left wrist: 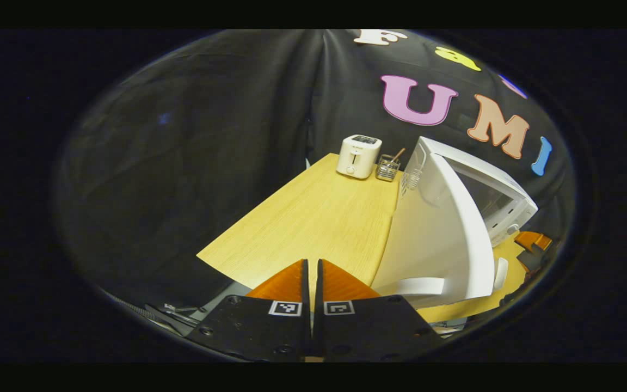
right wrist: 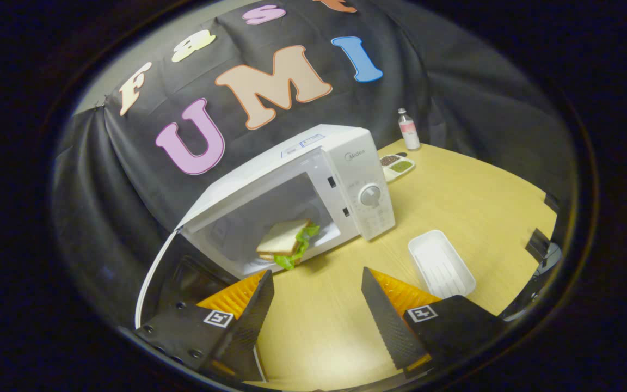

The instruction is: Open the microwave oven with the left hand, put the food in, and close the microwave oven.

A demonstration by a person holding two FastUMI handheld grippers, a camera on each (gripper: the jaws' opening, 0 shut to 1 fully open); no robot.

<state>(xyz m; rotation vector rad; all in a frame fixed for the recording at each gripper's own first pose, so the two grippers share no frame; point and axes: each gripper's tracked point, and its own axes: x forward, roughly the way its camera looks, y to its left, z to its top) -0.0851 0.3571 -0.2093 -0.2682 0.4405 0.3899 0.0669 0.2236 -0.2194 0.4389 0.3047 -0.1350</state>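
The microwave [right wrist: 313, 185] sits on the wooden table [right wrist: 455, 207] just ahead of the right gripper [right wrist: 318, 288], whose jaws are spread wide apart with nothing between them. Door [left wrist: 444, 228] is swung open, and the sandwich [right wrist: 286, 242] is inside at the front edge of the cavity, bread with green lettuce sticking out, a bit ahead and left of the open jaws. There's a logo above the dial [right wrist: 370, 195] on the control panel, but I'm not reading it off.

Right of those jaws there's a white ribbed tray [right wrist: 441, 264], nothing on it. Farther back past the microwave are a small divided dish [right wrist: 398, 165] with something brown and green in it, and a little bottle [right wrist: 409, 129] with a pinkish label.

The left gripper [left wrist: 312, 283] has its jaws pressed together, holding nothing; the open door stands just to their right. Well ahead of them are a white toaster [left wrist: 358, 155] and a clear holder [left wrist: 388, 166] with a stick in it.
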